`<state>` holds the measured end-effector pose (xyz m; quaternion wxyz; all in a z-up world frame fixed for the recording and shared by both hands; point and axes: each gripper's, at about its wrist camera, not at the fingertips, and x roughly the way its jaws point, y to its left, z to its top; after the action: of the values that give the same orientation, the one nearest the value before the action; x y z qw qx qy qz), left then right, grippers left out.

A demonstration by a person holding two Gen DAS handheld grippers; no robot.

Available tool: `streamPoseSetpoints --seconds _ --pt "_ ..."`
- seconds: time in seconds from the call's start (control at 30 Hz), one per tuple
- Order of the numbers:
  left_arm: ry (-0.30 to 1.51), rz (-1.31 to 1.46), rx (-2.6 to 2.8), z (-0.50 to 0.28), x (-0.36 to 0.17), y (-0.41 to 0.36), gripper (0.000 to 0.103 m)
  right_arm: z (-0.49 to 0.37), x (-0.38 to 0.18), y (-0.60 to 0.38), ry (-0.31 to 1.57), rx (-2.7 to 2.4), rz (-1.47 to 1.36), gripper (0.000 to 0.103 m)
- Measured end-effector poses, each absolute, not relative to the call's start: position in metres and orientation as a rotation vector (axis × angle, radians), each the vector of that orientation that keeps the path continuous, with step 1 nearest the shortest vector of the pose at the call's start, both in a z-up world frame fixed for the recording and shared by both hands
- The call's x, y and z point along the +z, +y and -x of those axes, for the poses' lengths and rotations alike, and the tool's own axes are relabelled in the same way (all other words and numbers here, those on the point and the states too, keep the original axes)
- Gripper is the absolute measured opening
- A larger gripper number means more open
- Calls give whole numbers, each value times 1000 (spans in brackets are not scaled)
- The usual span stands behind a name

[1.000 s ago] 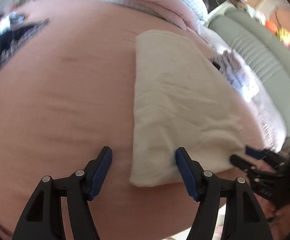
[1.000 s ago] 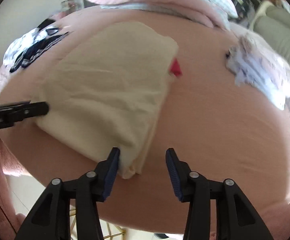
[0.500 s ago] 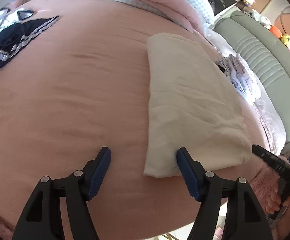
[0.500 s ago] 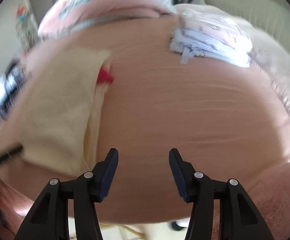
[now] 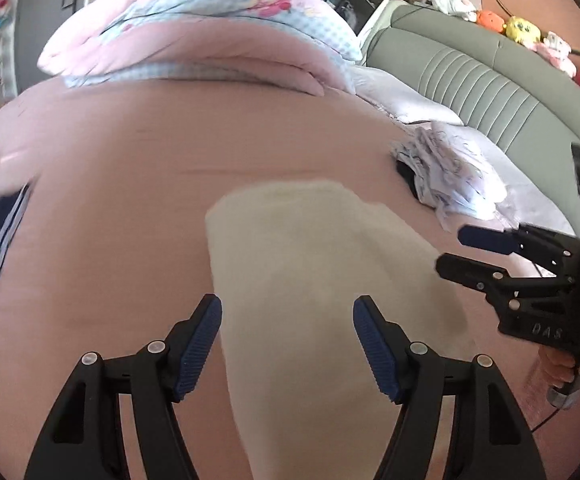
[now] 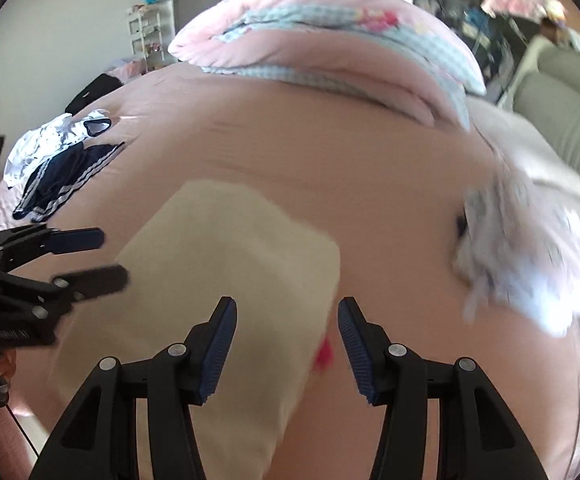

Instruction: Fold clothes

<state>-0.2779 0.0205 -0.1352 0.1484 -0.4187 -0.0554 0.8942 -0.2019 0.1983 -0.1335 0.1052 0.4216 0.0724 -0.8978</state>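
Cream garment (image 5: pixel 322 280) blurred, near end cut off below frame. One folded piece; left gripper (image 5: pixel 285 344) and right gripper (image 6: pixel 285 344) both wide apart, empty.

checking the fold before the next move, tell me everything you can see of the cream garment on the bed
The cream garment is plain, soft-looking cloth, folded into a thick, roughly rectangular pad with rounded edges. It lies flat on the pink bedspread. Something red peeks out at its right edge. The left gripper and right gripper, both open, point at its near end; neither grips it. Blur hides finer detail.
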Motion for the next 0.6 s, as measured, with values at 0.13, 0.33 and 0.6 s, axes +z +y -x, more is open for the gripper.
streamPoseSetpoints --seconds 0.13,0.33,0.6 --pt "-188 1221 2582 317 -148 22 66 247 -151 195 207 -2621 -1268 52" --pt "-276 1355 2631 333 -191 -10 77 275 -182 218 85 -2610 -1320 52" --pt "-354 1144 2831 316 -151 -17 77 286 -180 248 -113 -2734 -1288 52"
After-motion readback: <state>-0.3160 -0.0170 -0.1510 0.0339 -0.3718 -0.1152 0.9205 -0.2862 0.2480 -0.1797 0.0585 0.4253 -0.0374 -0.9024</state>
